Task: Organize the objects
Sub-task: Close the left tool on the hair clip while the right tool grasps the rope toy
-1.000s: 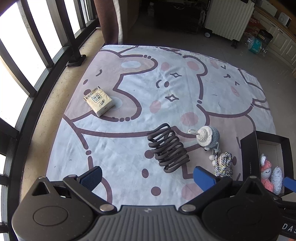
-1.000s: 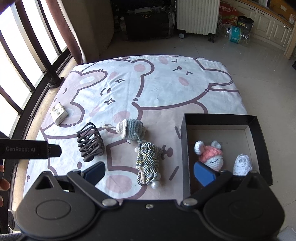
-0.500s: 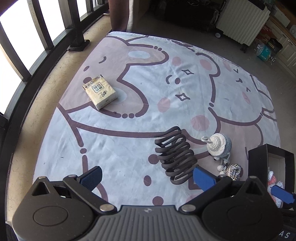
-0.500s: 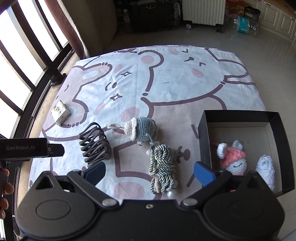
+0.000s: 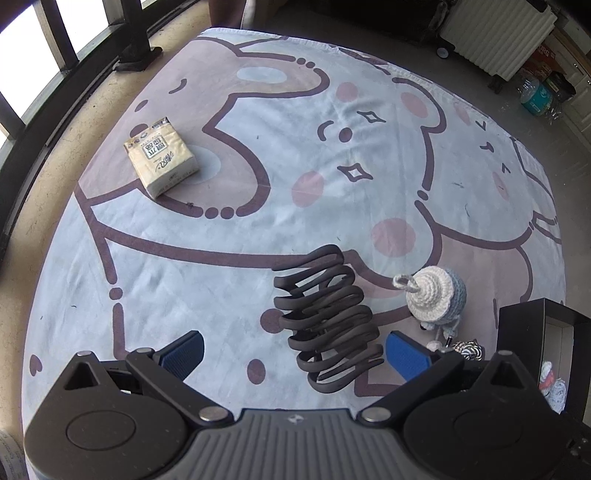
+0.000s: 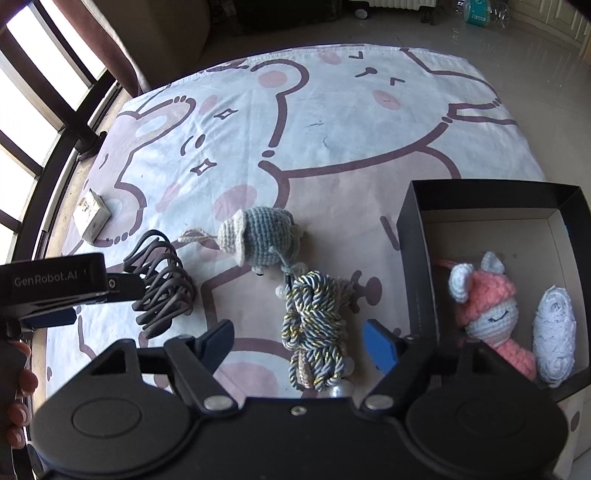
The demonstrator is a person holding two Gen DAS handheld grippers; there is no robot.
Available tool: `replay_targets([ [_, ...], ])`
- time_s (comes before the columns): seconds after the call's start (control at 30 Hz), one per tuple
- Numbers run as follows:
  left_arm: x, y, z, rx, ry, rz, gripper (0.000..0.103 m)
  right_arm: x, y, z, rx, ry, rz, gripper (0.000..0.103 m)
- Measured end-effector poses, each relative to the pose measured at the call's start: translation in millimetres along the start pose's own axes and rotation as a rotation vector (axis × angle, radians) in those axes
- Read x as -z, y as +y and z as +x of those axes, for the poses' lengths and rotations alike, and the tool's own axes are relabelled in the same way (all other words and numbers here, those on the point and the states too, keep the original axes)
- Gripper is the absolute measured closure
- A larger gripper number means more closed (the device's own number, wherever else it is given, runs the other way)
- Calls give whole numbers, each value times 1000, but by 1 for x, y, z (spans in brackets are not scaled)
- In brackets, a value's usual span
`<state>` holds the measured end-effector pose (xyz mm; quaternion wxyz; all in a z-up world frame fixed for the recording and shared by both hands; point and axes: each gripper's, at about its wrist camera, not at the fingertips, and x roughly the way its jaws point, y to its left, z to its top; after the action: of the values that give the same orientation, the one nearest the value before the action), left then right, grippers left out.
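A dark wavy coil rack (image 5: 328,317) lies on the cartoon mat, between my open left gripper's (image 5: 295,354) fingertips and closer to the right one; it also shows in the right wrist view (image 6: 162,280). My right gripper (image 6: 303,341) is open, with a twisted rope bundle (image 6: 316,328) between its fingers. A blue-grey crochet toy (image 6: 258,240) lies just beyond the bundle. A black box (image 6: 413,258) at the right holds a pink crochet doll (image 6: 487,310) and a white crochet piece (image 6: 554,332). A tissue pack (image 5: 160,155) lies far left.
The mat (image 6: 332,122) lies on a tiled floor. Window railings (image 5: 66,37) run along the left. A white radiator (image 5: 495,33) and a water bottle (image 5: 535,96) stand beyond the mat's far edge.
Both grippers have come lower and closer to the mat. The coil rack now sits between the left fingers and the rope bundle between the right fingers. Both stay open.
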<state>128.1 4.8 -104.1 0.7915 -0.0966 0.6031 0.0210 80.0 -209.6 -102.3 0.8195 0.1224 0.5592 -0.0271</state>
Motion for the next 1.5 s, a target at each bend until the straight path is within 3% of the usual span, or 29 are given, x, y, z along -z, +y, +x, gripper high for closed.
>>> replay_targets([
  [0.33,-3,-17,26,-16,20,-32,2,0,1,19,44,46,-30,38],
  [0.73,-5,-21,43,-39,49,-37,12,-1,-2,38,39,103,-24,47],
  [0.8,-5,-21,44,-26,54,-34,15,0,0,41,51,111,-38,50],
  [0.93,-4,-23,42,23,56,-33,32,1,3,42,61,121,-57,54],
  [1.2,-2,-27,34,1,53,-10,32,2,6,34,44,136,-83,55],
  [1.5,3,-21,14,25,31,14,33,1,13,19,24,104,-83,55],
])
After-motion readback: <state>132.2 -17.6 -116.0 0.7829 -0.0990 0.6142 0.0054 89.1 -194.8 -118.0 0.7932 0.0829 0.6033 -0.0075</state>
